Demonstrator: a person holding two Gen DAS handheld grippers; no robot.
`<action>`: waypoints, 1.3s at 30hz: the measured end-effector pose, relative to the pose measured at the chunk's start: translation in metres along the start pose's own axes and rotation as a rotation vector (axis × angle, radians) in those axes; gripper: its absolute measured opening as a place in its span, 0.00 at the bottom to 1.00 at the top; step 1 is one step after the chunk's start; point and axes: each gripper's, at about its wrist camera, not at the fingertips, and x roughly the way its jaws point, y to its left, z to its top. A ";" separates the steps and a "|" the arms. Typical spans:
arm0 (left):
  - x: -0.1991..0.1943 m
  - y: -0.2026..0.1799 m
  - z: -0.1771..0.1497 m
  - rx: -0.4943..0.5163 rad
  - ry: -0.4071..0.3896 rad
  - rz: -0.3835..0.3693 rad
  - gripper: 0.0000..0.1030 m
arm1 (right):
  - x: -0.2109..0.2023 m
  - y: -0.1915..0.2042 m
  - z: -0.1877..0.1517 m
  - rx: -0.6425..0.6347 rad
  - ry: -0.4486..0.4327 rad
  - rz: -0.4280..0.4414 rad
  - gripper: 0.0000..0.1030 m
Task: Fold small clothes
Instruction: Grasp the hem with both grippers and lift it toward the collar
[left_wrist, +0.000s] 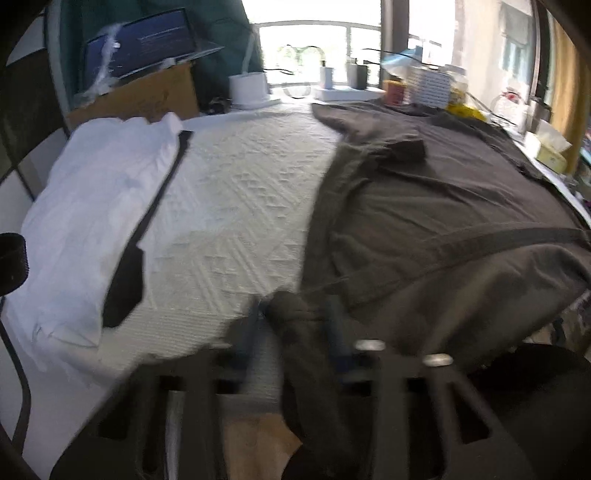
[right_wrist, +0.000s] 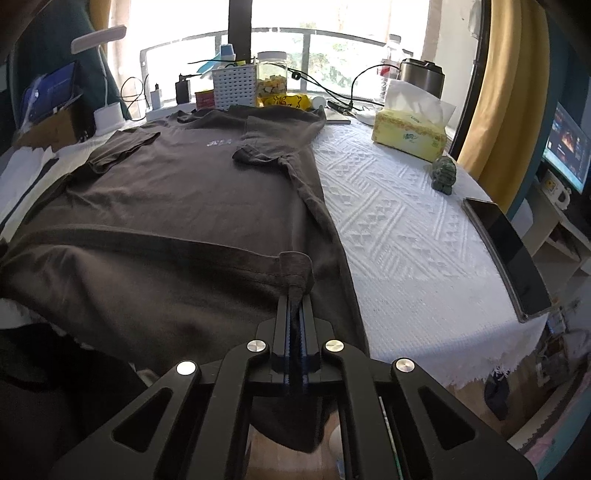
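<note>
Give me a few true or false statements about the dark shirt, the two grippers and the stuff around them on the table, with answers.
1. The right gripper is shut on the dark t-shirt. True.
2. Both sleeves of the dark t-shirt are spread out flat to the sides. False: both are folded in over the body.
3. The tissue box sits on the dark t-shirt. False: it stands apart on the white tablecloth.
4. A white garment lies beside the dark t-shirt. True.
5. The left gripper holds the white garment. False: dark t-shirt fabric sits between its fingers.
</note>
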 end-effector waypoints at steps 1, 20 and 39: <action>-0.003 -0.002 0.000 0.010 -0.004 -0.007 0.07 | -0.002 -0.001 -0.002 0.001 0.001 0.003 0.04; -0.054 0.001 0.010 0.020 -0.113 -0.059 0.05 | -0.036 -0.020 -0.008 0.067 -0.047 -0.025 0.04; -0.062 -0.003 0.045 0.034 -0.182 -0.027 0.05 | -0.044 -0.023 0.028 0.082 -0.143 -0.020 0.04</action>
